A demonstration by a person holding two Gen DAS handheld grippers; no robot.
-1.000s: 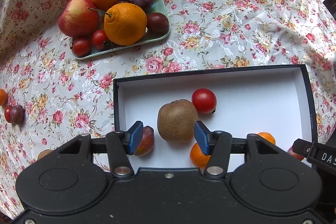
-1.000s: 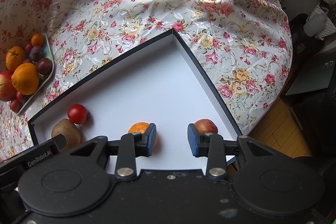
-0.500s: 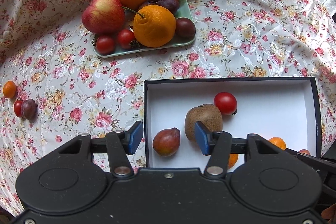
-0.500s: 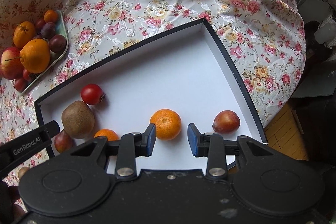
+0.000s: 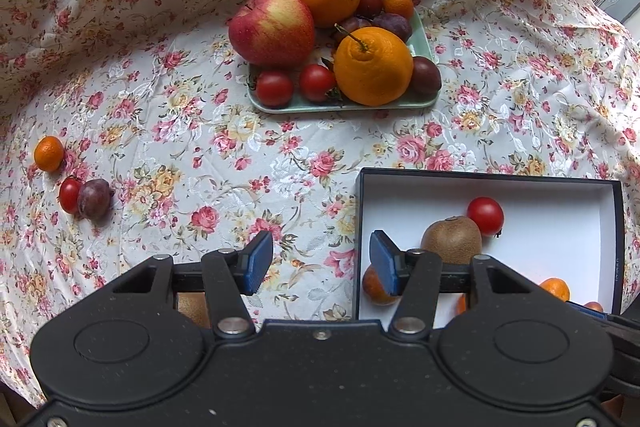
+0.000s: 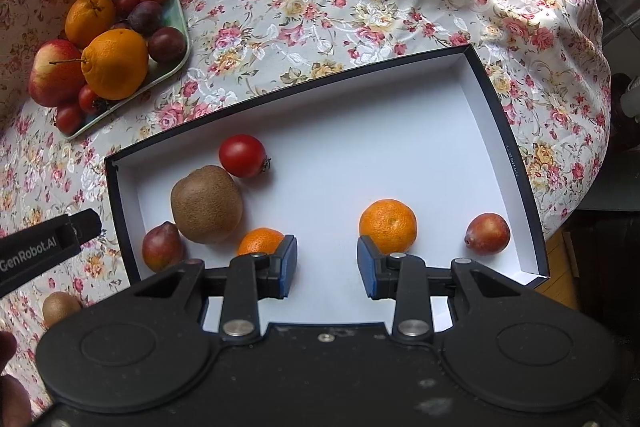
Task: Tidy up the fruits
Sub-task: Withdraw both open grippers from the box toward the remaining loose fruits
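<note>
A black-rimmed white box holds a kiwi, a tomato, two mandarins, and two small red pears. My right gripper hangs open above the box's near side, nothing between its pads. My left gripper is open over the floral cloth at the box's left edge, holding nothing. A green tray at the back carries an apple, two oranges, tomatoes, plums and a small mandarin.
Loose on the cloth at the left lie a mandarin, a tomato and a plum. Another kiwi lies outside the box near the left gripper. The table's edge drops off at the right.
Both views have slid left: the left gripper left the box and now hangs over the cloth. The right gripper moved left along the box's near side. Both stayed open and empty.
</note>
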